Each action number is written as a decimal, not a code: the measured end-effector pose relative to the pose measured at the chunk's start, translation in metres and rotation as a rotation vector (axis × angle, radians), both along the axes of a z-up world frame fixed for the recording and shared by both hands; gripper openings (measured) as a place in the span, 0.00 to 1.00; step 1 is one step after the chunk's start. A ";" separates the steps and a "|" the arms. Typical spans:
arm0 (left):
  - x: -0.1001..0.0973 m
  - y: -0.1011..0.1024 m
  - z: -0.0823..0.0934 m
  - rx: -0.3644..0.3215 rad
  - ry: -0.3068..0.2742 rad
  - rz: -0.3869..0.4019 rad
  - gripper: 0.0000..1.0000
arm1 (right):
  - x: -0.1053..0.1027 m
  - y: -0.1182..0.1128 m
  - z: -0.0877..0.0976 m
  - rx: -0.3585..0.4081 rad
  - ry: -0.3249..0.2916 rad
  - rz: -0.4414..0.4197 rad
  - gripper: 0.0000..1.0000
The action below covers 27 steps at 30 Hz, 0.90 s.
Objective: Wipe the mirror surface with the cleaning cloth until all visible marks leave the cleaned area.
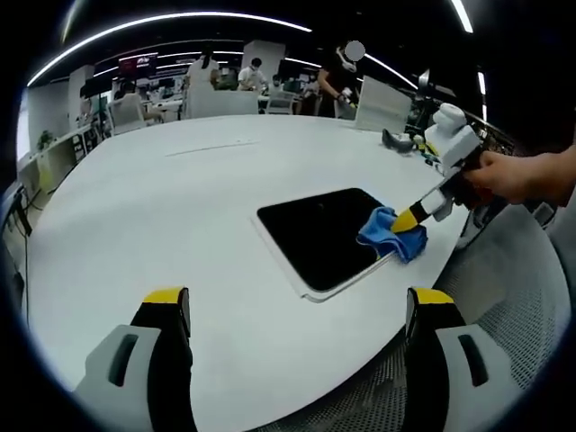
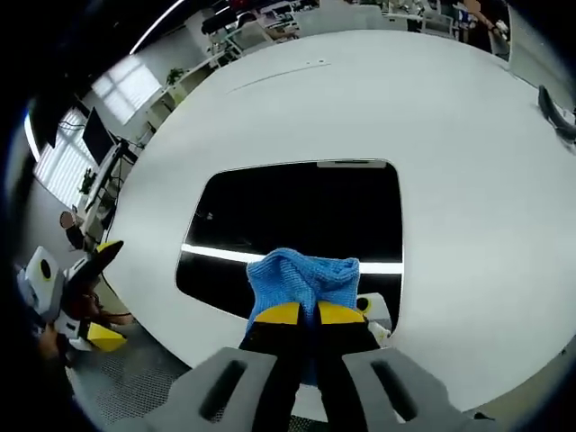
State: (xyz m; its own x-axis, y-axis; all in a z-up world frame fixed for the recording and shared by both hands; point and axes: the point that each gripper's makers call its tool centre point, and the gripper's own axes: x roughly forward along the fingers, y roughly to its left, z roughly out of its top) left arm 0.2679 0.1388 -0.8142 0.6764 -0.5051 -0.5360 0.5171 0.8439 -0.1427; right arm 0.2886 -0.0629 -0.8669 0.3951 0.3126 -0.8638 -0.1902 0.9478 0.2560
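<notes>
Open-plan office fills the background, with desks, monitors and a few people far off behind the big round white counter (image 1: 162, 225) I'm working on. Its top looks smooth and matte, and it curves away at the edge over a perforated grey floor.

On the counter near that edge lies the mirror (image 2: 297, 216), a flat rectangle with rounded corners and a thin pale frame. Its glass reads almost black and glossy, throwing back a bright strip of ceiling light. My right gripper (image 2: 300, 312) has its yellow-tipped jaws pinched together on the cleaning cloth (image 2: 303, 274), a soft, nubbly blue microfibre bunched into a wad and pressed on the mirror's near edge. From the left gripper view I see the same cloth sitting at the mirror's corner closest to the hand (image 1: 517, 175) that holds that gripper.

My left gripper (image 1: 297, 310) hangs over bare counter, well apart from the mirror, jaws spread wide and holding nothing.

As for progress, I judge the wiping is under way but not finished: the cloth covers only one end of the glass, and most of the surface is yet to be passed over. A faint speck or two shows on the dark glass, though I can't tell whether those are marks or reflections.
</notes>
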 end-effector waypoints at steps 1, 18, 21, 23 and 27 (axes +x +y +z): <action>0.000 0.000 0.000 0.001 0.000 0.001 0.99 | -0.002 0.000 0.000 -0.003 0.000 0.005 0.00; 0.001 0.002 0.000 -0.001 0.000 0.015 0.99 | -0.008 0.001 0.000 -0.020 -0.001 0.042 0.00; 0.001 0.003 0.000 0.000 0.001 0.014 0.99 | -0.007 0.001 -0.001 -0.026 0.010 0.042 0.00; 0.001 0.002 0.000 0.001 0.003 0.013 0.99 | -0.007 0.000 0.000 -0.025 0.014 0.041 0.00; 0.001 0.002 -0.001 0.002 0.004 0.011 0.99 | -0.006 -0.003 0.000 -0.026 0.010 0.041 0.00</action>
State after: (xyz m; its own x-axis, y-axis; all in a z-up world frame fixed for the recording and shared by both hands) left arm 0.2686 0.1410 -0.8148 0.6796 -0.4967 -0.5399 0.5073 0.8498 -0.1432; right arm 0.2821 -0.0654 -0.8673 0.3735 0.3059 -0.8757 -0.2267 0.9455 0.2335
